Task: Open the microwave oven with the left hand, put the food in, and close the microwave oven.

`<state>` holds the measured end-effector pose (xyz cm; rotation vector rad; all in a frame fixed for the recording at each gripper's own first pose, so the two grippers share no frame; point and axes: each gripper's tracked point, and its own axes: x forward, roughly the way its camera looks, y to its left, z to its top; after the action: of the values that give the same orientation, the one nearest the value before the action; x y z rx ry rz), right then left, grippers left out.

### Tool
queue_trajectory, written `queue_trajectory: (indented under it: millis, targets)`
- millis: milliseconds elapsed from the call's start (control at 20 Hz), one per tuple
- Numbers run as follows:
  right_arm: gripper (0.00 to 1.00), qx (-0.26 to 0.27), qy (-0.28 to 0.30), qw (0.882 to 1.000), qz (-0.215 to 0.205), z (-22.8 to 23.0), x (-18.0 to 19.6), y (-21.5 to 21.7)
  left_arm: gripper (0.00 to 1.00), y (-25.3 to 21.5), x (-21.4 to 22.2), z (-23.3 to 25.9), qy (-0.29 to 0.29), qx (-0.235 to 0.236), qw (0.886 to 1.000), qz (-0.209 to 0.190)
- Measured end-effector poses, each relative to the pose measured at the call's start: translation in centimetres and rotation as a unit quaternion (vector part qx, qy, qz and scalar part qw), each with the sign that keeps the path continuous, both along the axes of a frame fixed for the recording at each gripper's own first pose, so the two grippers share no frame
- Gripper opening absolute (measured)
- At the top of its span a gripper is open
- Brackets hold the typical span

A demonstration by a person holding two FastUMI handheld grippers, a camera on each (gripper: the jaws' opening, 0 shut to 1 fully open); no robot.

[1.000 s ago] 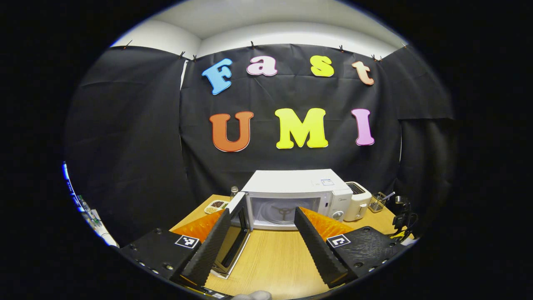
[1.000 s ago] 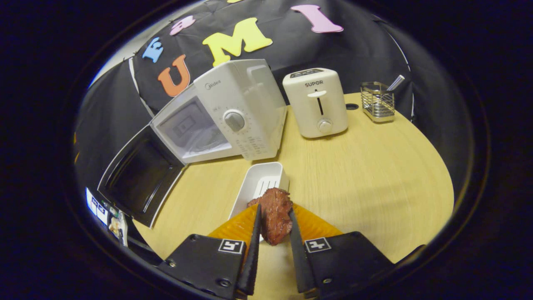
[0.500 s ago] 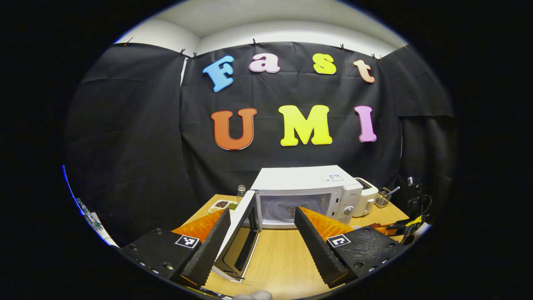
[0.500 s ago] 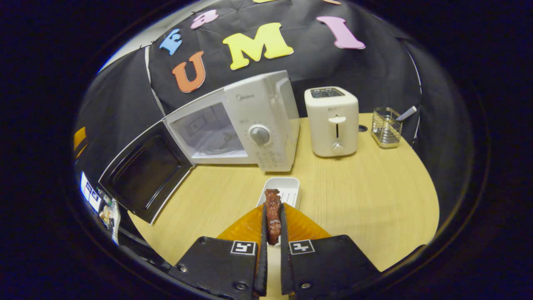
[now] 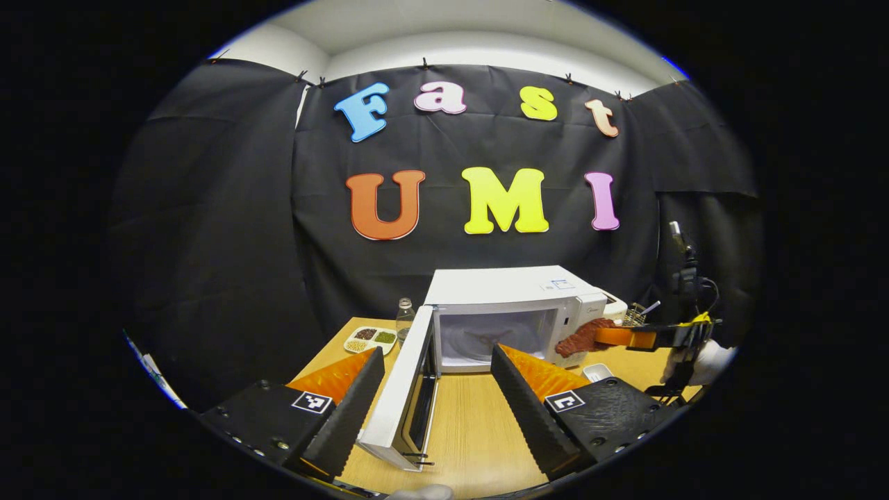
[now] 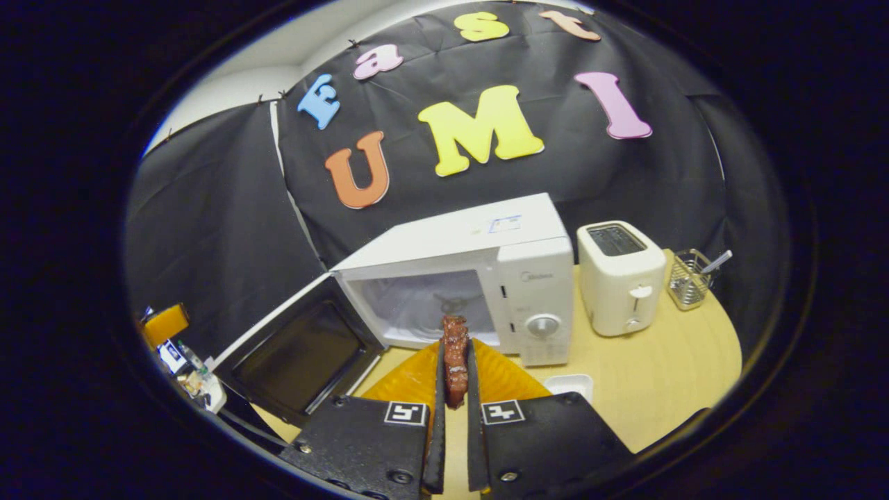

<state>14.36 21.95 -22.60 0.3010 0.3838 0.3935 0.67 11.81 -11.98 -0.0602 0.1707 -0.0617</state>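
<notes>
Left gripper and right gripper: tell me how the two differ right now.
The left gripper is open and holds nothing, while the right gripper is shut on a piece of meat. The left gripper sits back beside the swung-out microwave door; the right gripper, seen from the left gripper view, carries the meat in front of the microwave. Both point toward the microwave's open cavity above the wooden table.

Toaster (image 6: 620,278) right of microwave (image 6: 486,278); both on table (image 6: 667,375).
</notes>
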Motion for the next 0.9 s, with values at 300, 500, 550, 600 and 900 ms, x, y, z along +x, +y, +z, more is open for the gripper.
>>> queue_trajectory:
  millis: [300,500,550,600,900]
  targets:
    - [0.16,0.110,0.020,0.993,-0.047,-4.3,5.4,10.3,0.95,1.3,0.1,-1.2,0.012,0.006,1.000,-0.026]
    - [0.16,0.166,0.028,0.980,-0.107,-7.5,8.8,13.7,0.95,1.8,0.3,-2.1,0.021,0.017,0.999,-0.041]
    - [0.16,0.179,0.033,0.976,-0.117,-8.2,9.6,14.4,0.95,2.0,0.4,-2.3,0.021,0.021,0.999,-0.044]
    - [0.16,0.191,0.038,0.972,-0.131,-9.0,10.6,14.7,0.95,2.3,0.4,-2.4,0.021,0.025,0.998,-0.045]
    - [0.16,0.238,0.048,0.948,-0.206,-12.0,15.9,14.1,0.95,3.8,0.6,-3.6,0.025,0.044,0.997,-0.051]
